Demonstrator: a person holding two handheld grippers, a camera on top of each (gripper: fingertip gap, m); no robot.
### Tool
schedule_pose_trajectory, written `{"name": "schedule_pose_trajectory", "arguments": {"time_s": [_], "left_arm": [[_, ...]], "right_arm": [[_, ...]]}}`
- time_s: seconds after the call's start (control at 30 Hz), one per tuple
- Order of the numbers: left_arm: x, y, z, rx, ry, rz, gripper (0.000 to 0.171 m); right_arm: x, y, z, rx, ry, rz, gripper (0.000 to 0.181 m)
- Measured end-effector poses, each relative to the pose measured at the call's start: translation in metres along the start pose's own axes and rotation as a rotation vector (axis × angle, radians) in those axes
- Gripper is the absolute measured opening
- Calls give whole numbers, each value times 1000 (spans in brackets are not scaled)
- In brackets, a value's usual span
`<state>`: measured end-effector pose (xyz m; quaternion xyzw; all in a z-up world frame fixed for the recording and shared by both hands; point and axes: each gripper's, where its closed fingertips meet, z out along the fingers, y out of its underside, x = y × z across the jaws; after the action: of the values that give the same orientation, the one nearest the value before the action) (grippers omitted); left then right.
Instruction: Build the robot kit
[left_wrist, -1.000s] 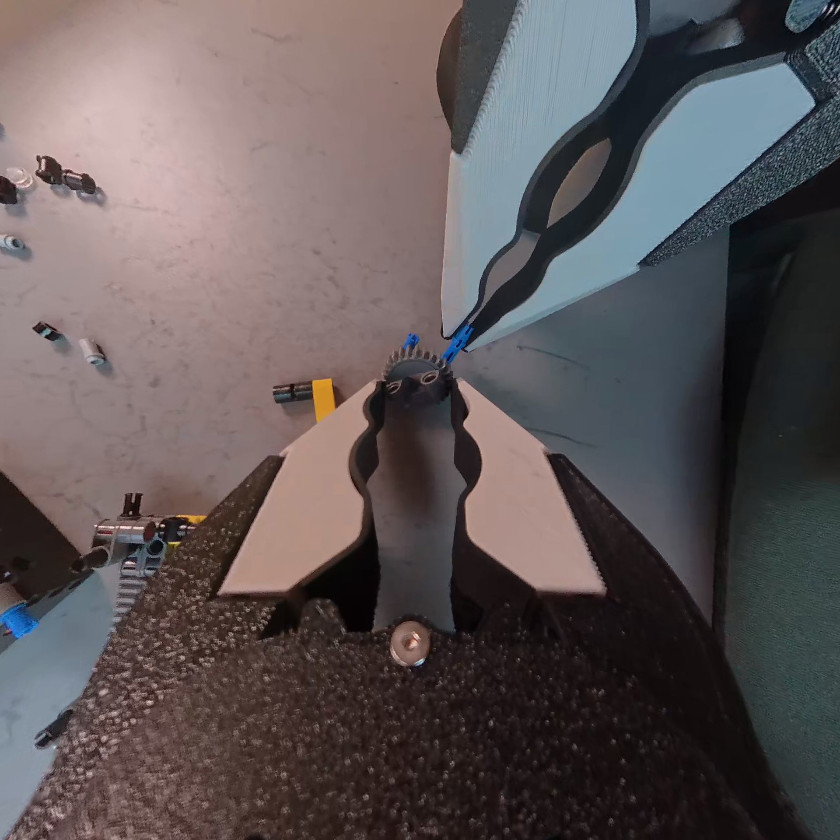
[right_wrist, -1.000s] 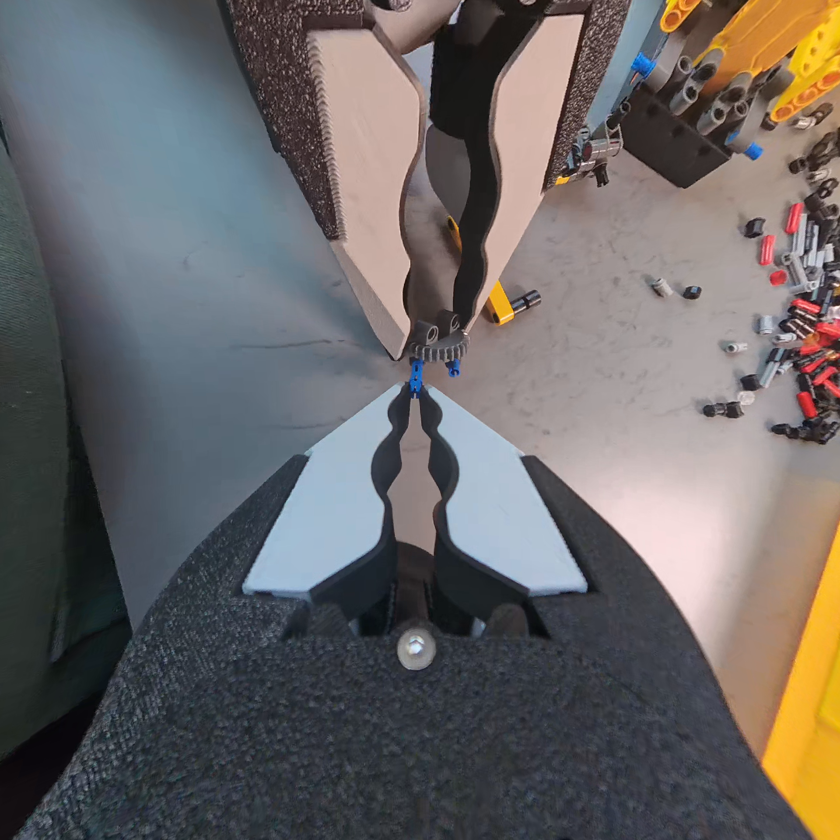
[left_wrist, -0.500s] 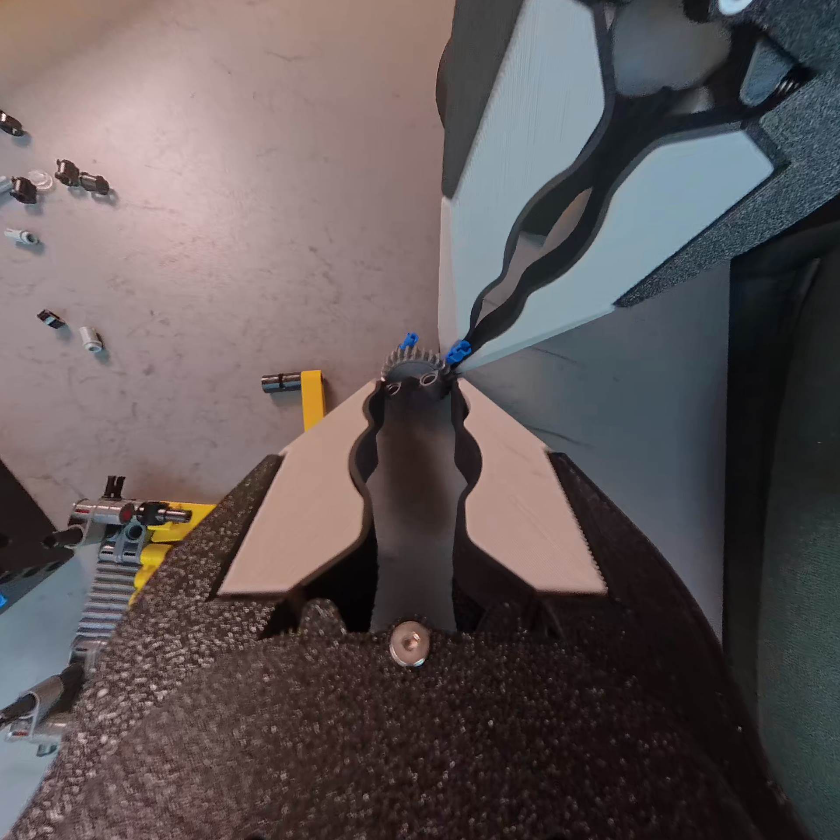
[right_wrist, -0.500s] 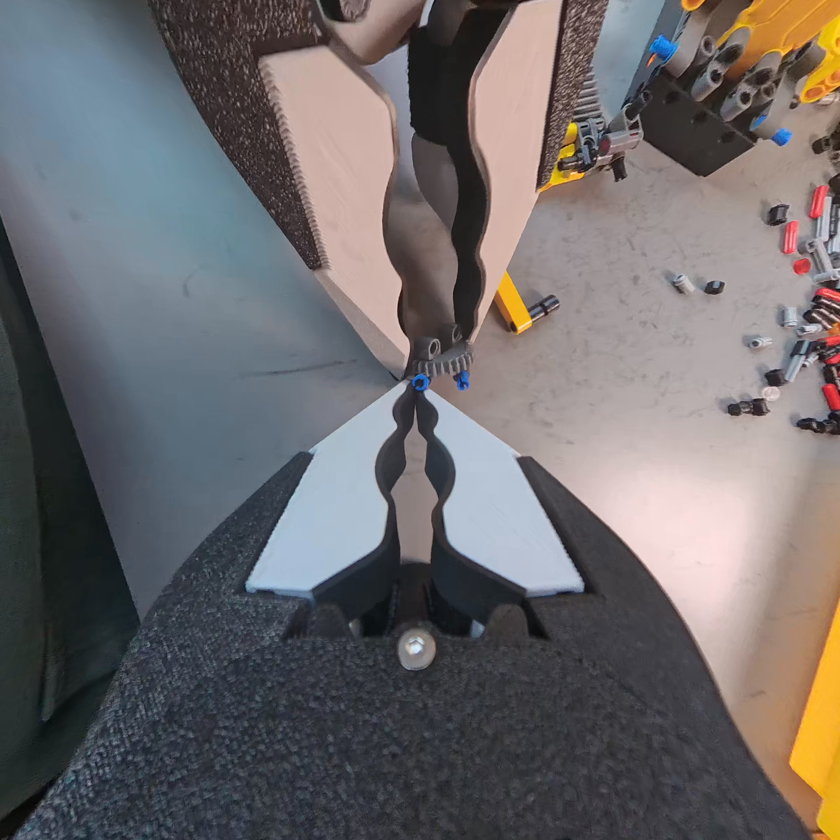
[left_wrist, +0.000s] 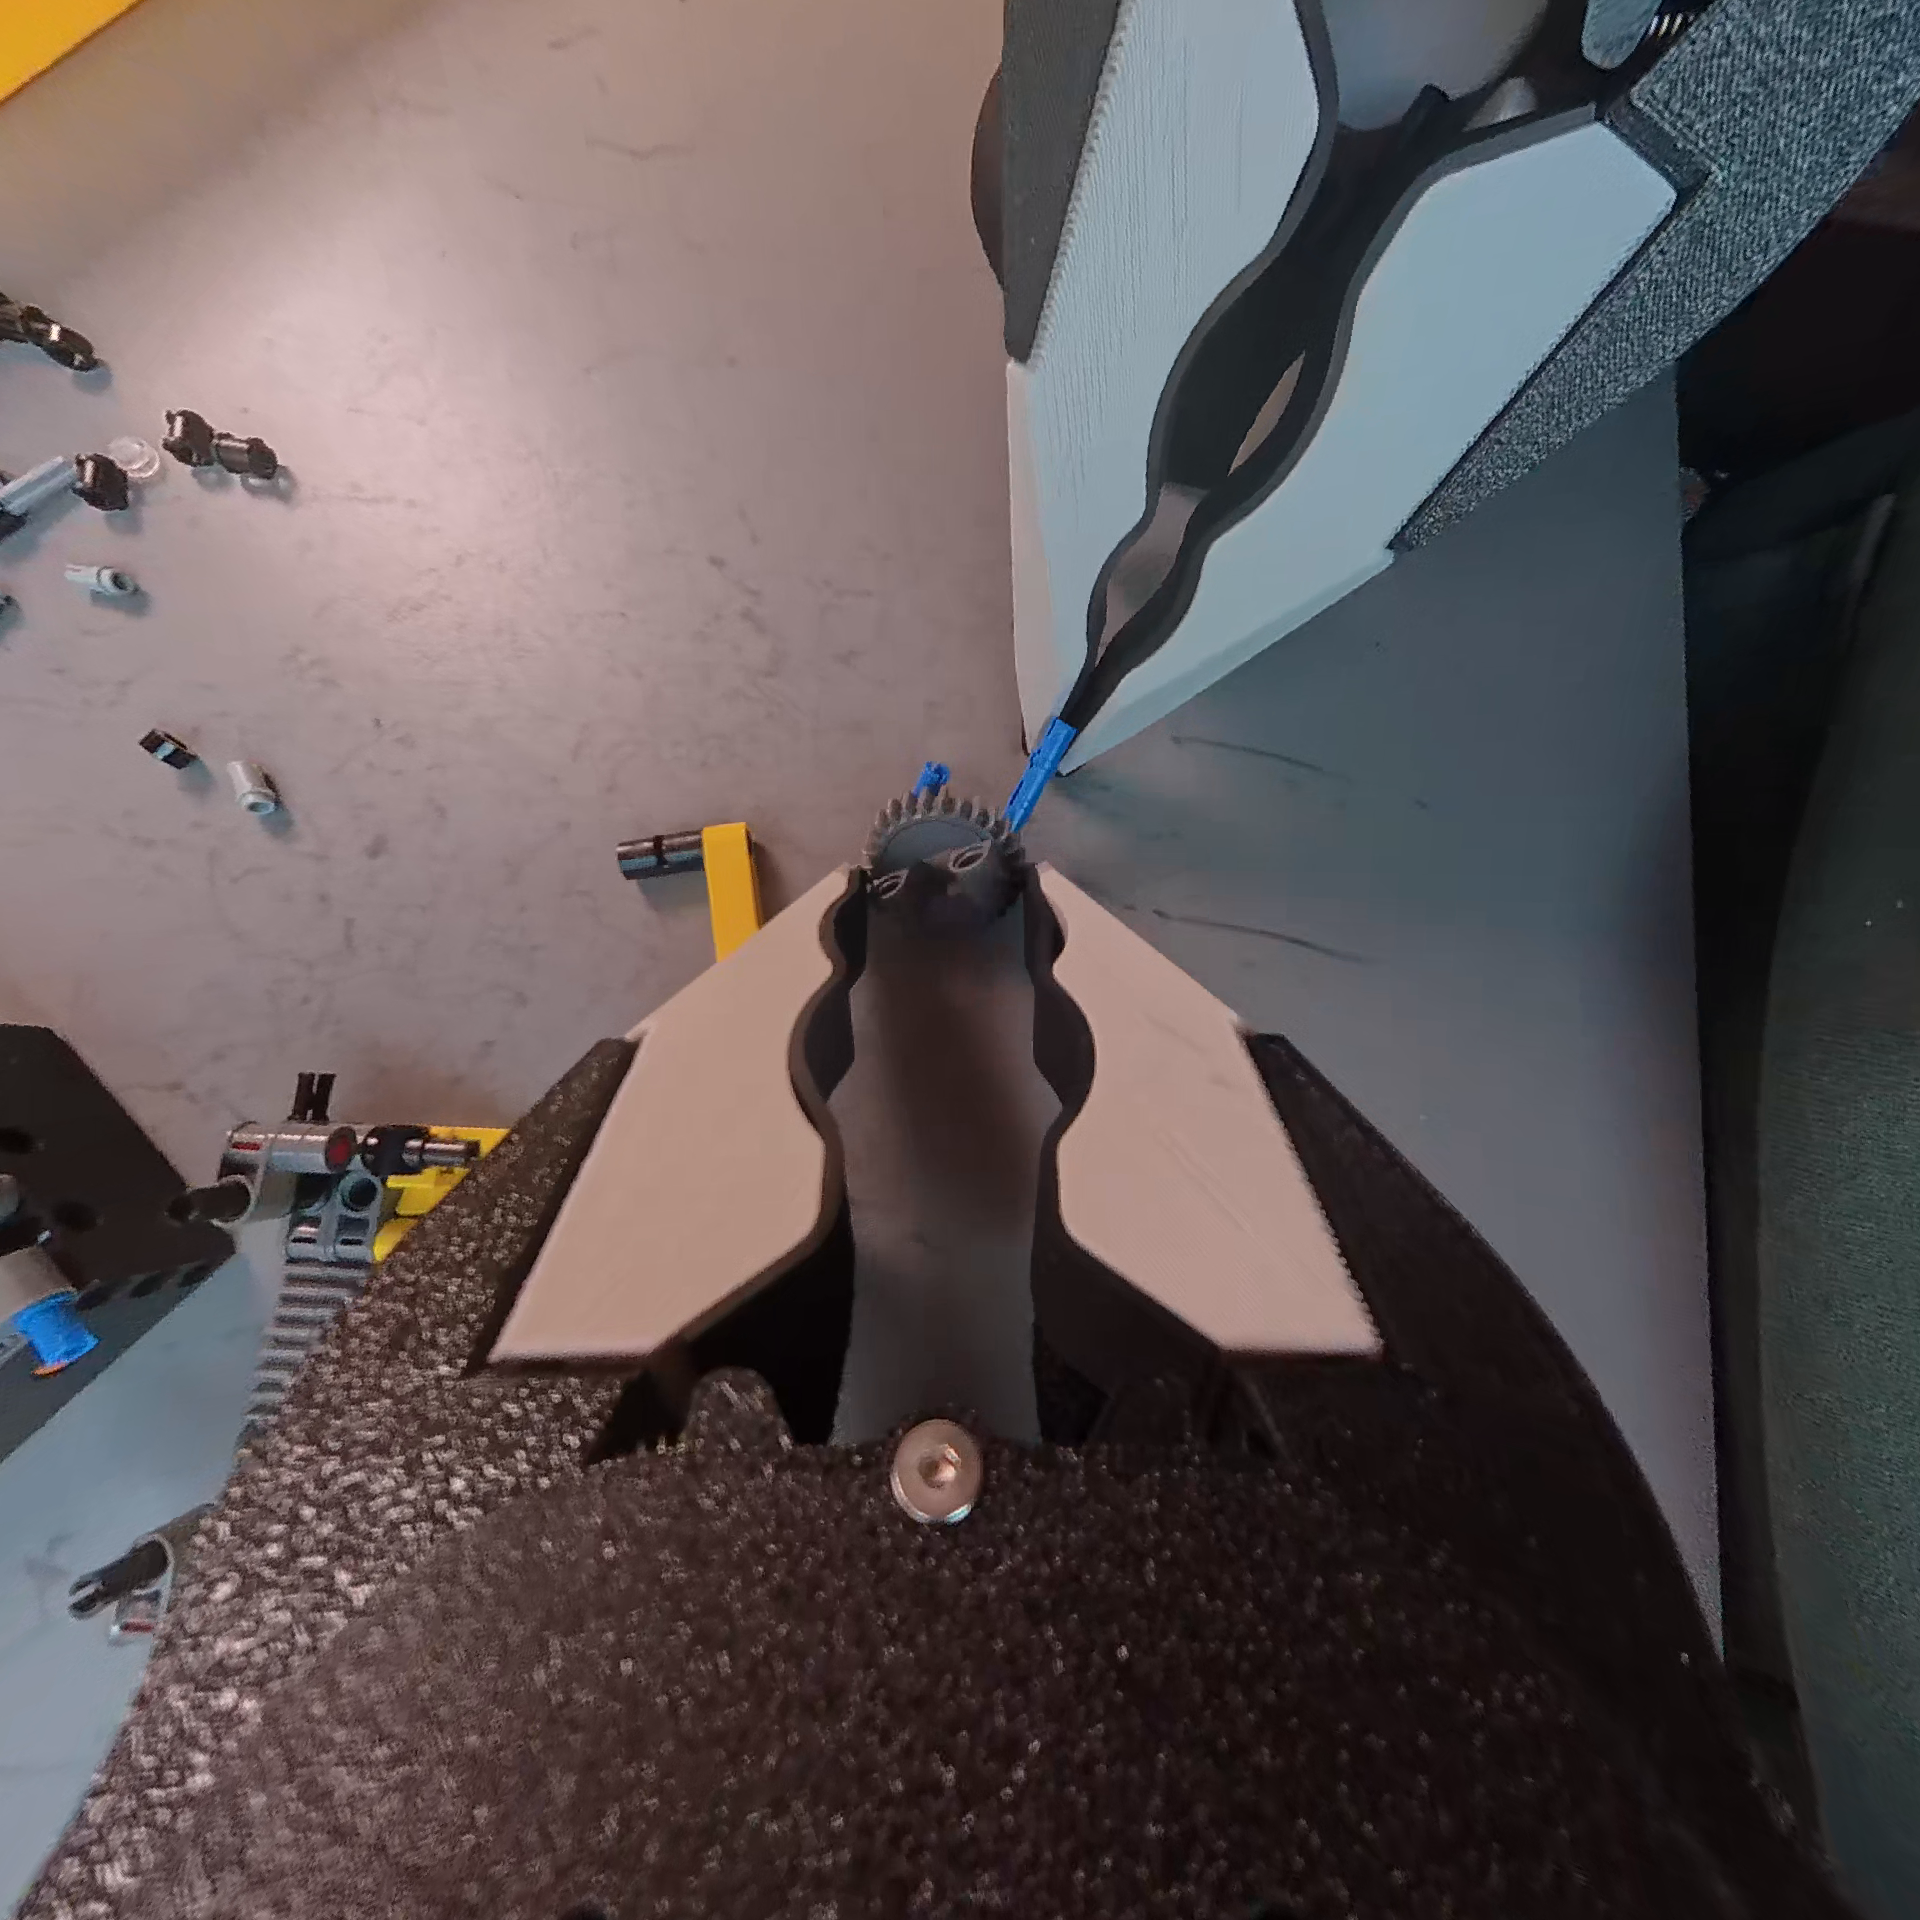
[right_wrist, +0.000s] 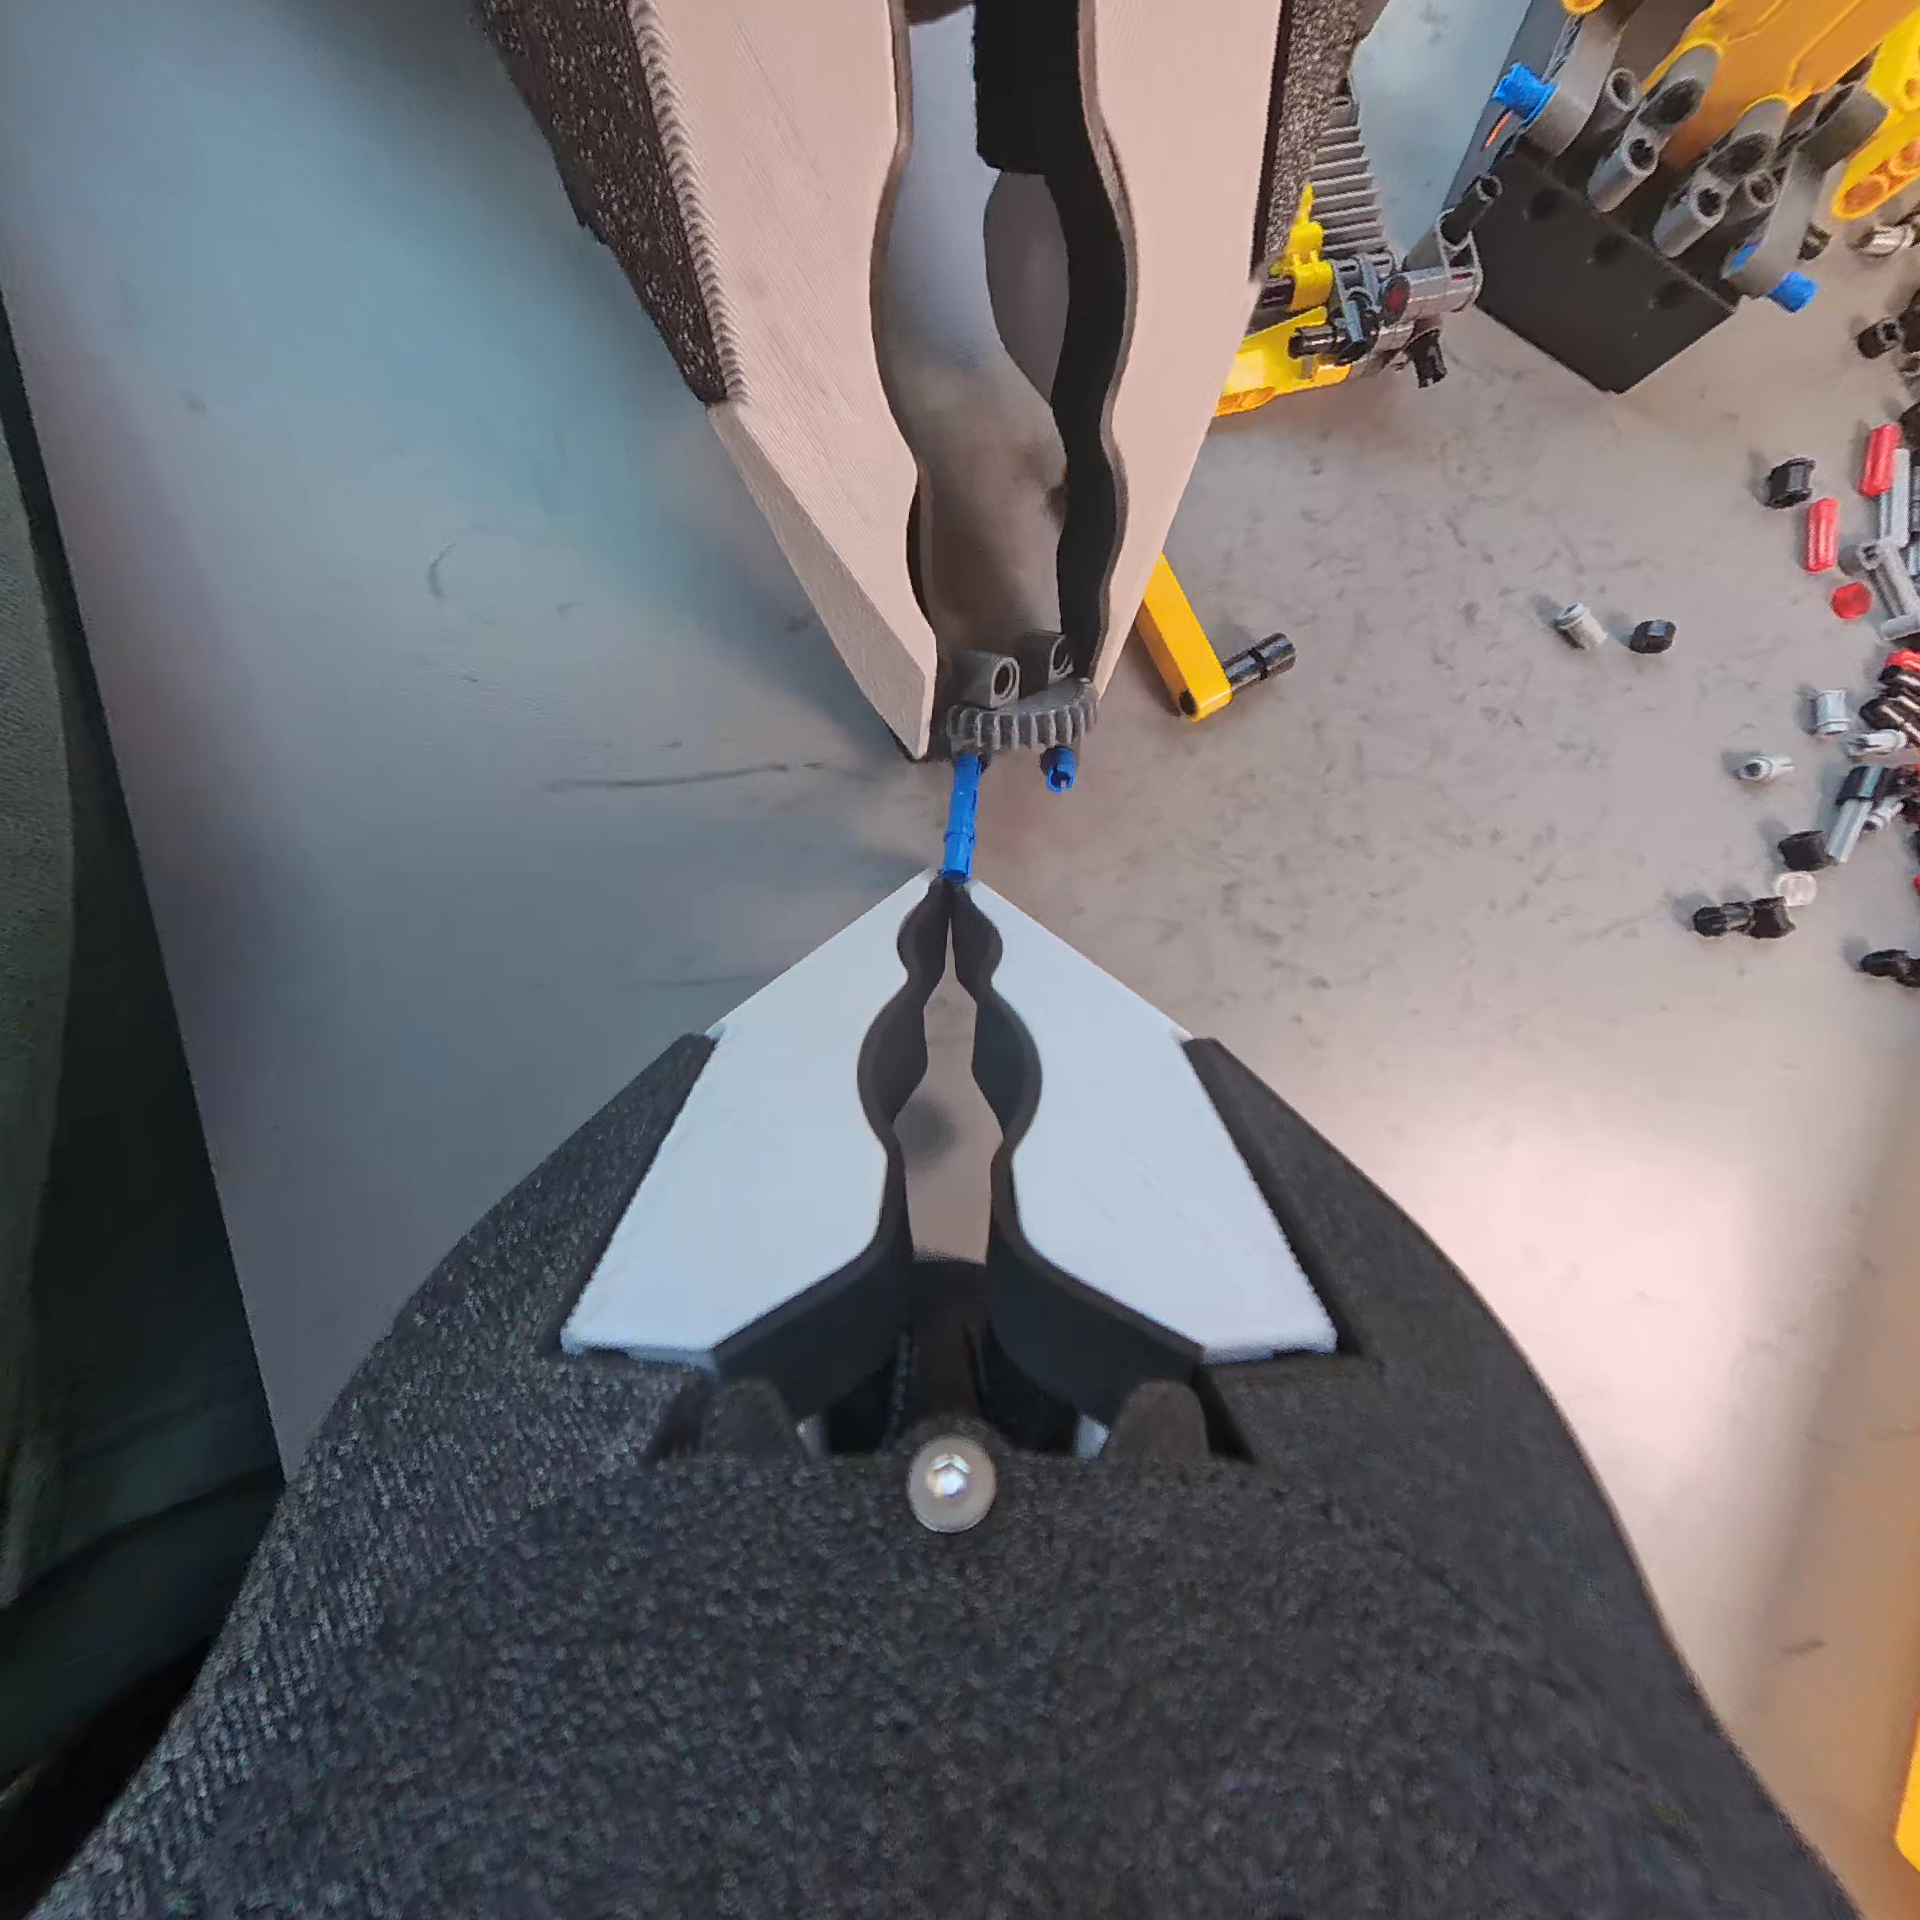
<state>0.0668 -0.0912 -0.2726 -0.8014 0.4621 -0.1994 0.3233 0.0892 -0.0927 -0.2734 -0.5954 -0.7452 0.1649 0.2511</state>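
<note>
My left gripper (left_wrist: 940, 881) has tan fingers and is shut on a dark grey gear (left_wrist: 940, 847) with two holed lugs, held above the table. It comes in from the top of the right wrist view (right_wrist: 1013, 717). One short blue pin (right_wrist: 1058, 767) sticks out of the gear's (right_wrist: 1023, 717) face. My right gripper (right_wrist: 951, 885) has light blue fingers and is shut on the end of a longer blue pin (right_wrist: 961, 821). That pin's far end touches the gear's face near its rim. The right gripper (left_wrist: 1065, 743) shows at the upper right of the left wrist view.
A yellow beam with a black pin (right_wrist: 1184, 649) lies on the grey table just beyond the gear. Several loose small parts (right_wrist: 1860, 665) lie at the right. A black block with a yellow and grey assembly (right_wrist: 1600, 281) stands far right. The table edge (left_wrist: 1688, 1143) is near. My left and right fingertips are right by each other.
The two grippers have drawn apart a little. More of the held blue pin now shows between the right fingertips and the gear. The left gripper has tilted slightly.
</note>
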Motion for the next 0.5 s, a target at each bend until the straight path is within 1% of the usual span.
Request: {"name": "schedule_pose_trajectory", "arguments": {"time_s": [0.13, 0.2, 0.33, 0.5], "left_arm": [[-1, 2, 0, -1, -5, -3, 29], [-6, 3, -1, -8, -29, 6, 29], [-11, 5, -4, -13, -51, 1, 29], [-15, 7, -6, -18, -67, 7, 29]], "right_arm": [[1, -2, 1, 17, 3, -10, 0], [2, -2, 1, 24, 3, -3, 3], [3, 0, -1, 40, -22, 40, 13], [6, -5, 1, 70, -45, 110, 14]]}}
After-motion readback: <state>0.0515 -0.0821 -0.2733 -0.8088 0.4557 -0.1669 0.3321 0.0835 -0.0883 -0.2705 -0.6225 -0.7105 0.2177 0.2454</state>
